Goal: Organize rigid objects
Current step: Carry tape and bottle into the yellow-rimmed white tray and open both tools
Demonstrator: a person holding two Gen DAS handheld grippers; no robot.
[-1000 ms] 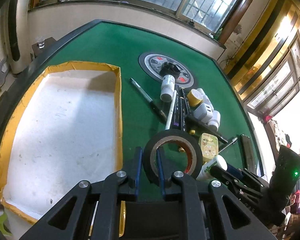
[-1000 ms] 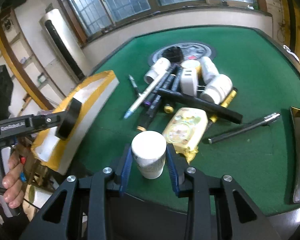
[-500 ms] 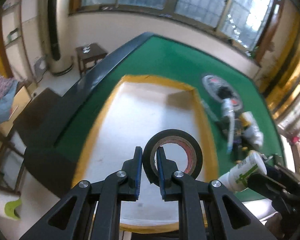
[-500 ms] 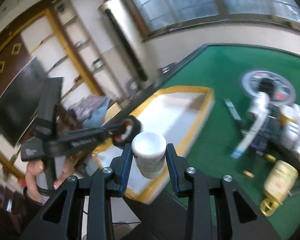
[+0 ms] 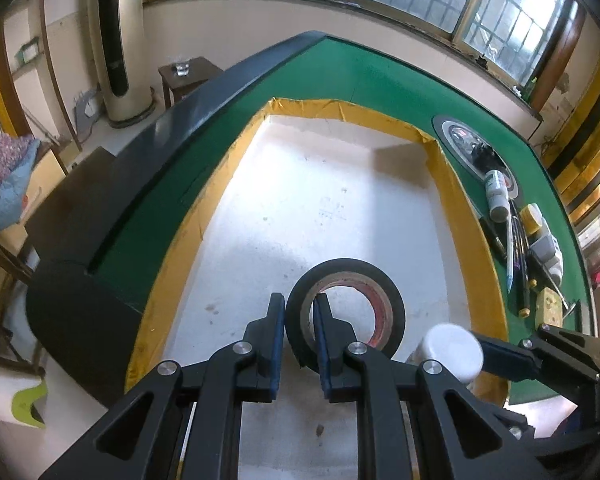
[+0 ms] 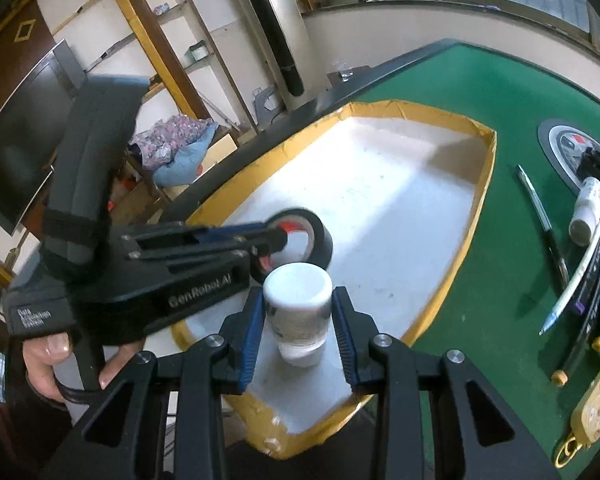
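Observation:
My left gripper (image 5: 299, 312) is shut on the wall of a black tape roll (image 5: 356, 280), one finger inside the ring and one outside, and holds it above the near end of the white tray with a yellow rim (image 5: 456, 208). My right gripper (image 6: 298, 312) is shut on a white bottle (image 6: 298, 300), upright, over the tray's (image 6: 476, 200) near end. The tape roll (image 6: 318, 230) and left gripper (image 6: 278, 242) show just beyond the bottle. The bottle (image 5: 454, 346) sits at the tape's right in the left wrist view.
Right of the tray on the green table (image 5: 380, 80) lie several pens, small bottles (image 5: 496, 194), a yellow case (image 6: 598, 402) and a round dark disc (image 6: 568, 148). A single pen (image 6: 540, 216) lies apart, nearer the tray. A person's hand (image 6: 56, 356) grips the left handle.
Both grippers swung left from the heap of objects to above the tray, carrying the tape roll and the white bottle. The left one has also come lower toward the tray floor.

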